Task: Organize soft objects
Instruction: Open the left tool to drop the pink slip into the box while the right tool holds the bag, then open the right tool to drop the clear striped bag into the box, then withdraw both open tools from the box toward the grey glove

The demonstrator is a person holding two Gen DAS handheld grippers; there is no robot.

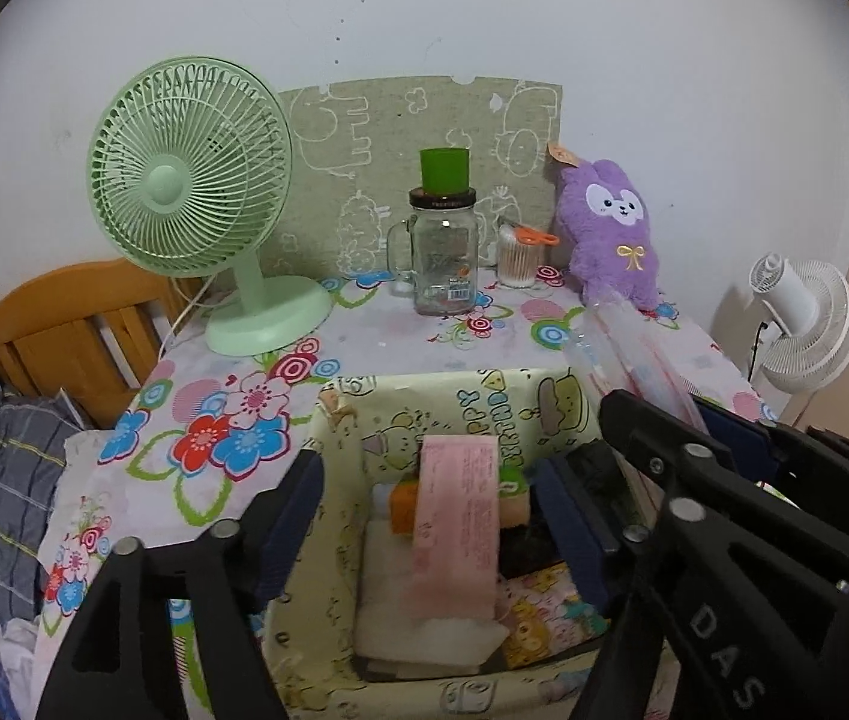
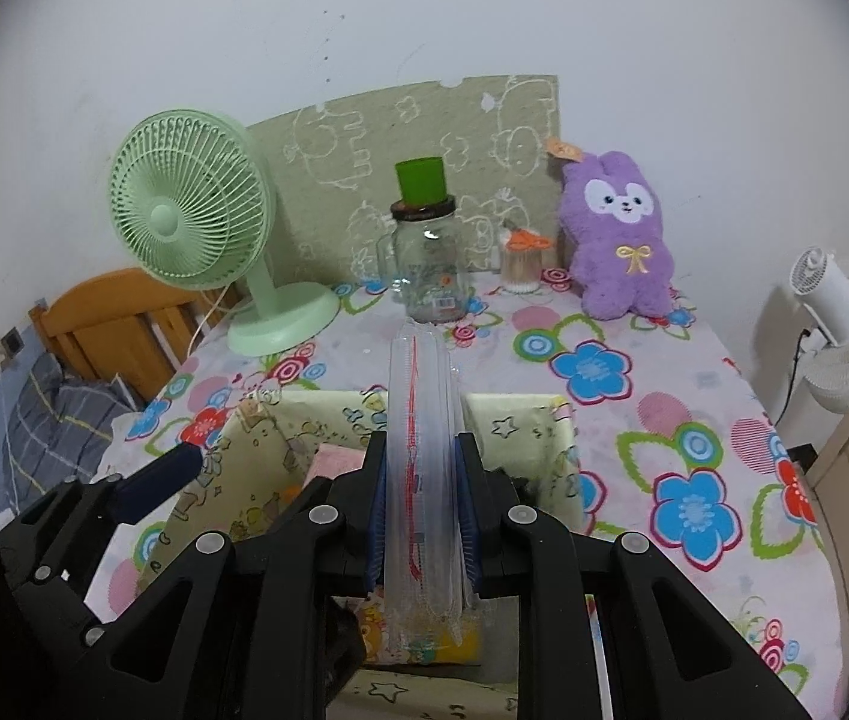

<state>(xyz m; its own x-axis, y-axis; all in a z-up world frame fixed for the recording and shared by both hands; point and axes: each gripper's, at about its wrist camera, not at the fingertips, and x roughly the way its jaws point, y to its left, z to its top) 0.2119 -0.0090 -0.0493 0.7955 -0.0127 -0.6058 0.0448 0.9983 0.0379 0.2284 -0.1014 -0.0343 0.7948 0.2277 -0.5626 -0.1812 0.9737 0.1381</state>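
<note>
left tongs (image 1: pixel 430 516) gape over "happy birthday" box (image 1: pixel 454 402); right tongs (image 2: pixel 422 516) pinch plastic pack (image 2: pixel 424 420).

Right tongs (image 2: pixel 422 516): I have them clamped on a clear plastic packet (image 2: pixel 424 420) with red print, standing on edge at 6 o'clock.
Fabric box (image 2: pixel 520 420): pale yellow, cartoon print, open under the packet; a pink cloth (image 2: pixel 334 459) shows inside at 9 o'clock of the packet.
Left tongs (image 2: pixel 160 480): I see one blue-padded finger at 8 o'clock, over the box's left wall.
Bench (image 2: pixel 664 420): flowered cover.
Far edge: green fan (image 2: pixel 196 216) at 10 o'clock, glass jar (image 2: pixel 427 264) with a green cup (image 2: pixel 420 180) on top at 12, purple plush (image 2: pixel 619 234) at 1.
White fan (image 2: pixel 844 330): off the bench at 3 o'clock.
</note>
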